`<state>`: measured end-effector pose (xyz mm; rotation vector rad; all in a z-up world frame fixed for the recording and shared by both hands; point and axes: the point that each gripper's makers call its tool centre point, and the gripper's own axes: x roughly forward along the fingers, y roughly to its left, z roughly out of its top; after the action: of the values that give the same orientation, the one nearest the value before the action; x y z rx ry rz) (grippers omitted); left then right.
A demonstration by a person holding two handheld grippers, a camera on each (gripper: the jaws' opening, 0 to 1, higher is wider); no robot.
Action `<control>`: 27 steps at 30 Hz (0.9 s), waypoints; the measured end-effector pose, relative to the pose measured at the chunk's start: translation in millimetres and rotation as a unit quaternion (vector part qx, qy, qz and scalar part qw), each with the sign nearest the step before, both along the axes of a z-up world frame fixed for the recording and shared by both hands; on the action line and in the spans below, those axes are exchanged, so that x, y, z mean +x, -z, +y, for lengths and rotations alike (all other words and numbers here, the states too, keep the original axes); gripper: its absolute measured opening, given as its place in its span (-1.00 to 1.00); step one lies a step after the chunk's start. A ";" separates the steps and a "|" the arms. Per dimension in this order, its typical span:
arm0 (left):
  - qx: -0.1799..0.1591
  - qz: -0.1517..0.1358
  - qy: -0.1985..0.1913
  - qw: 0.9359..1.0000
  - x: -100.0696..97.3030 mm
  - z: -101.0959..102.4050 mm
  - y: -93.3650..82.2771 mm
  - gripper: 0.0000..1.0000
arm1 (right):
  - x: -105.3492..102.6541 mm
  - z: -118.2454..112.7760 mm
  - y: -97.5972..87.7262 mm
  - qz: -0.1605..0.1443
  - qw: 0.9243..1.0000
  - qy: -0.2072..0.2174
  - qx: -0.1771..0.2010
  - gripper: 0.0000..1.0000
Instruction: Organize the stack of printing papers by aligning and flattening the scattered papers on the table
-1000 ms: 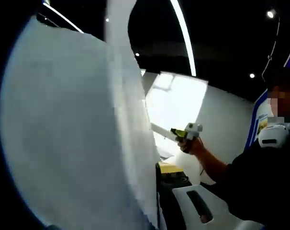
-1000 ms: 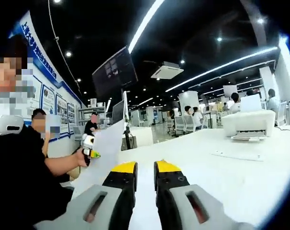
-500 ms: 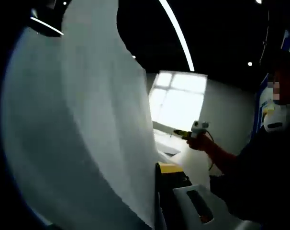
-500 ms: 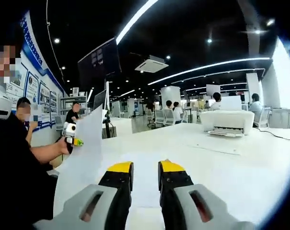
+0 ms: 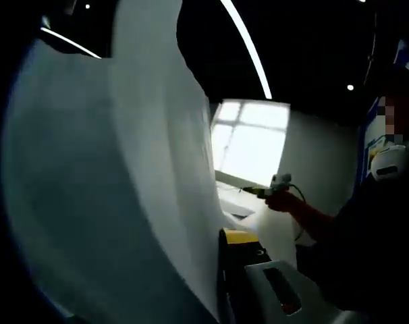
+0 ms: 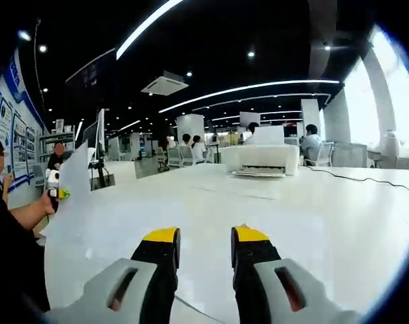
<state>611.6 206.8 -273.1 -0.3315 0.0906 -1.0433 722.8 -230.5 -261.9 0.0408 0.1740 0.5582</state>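
Left claw [image 5: 221, 236] seemingly clamps the papers [image 5: 110, 189], lifted at frame left for squaring; right claw [image 6: 204, 236] hovers apart over the bench [image 6: 312, 216].

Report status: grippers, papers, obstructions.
Left gripper shut on papers, held upright. Right gripper open, above the table. Printer far off, nothing blocking.
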 end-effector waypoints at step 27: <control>0.016 -0.001 0.000 1.000 -3.0 -7.3 2.9 -0.88 | 86.1 -67.0 2.9 0.038 0.988 0.059 -0.135 -0.29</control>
<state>608.7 199.5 -276.1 -0.3010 0.1045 -1.0420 808.9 -297.5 -264.8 -0.1906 0.3175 0.4119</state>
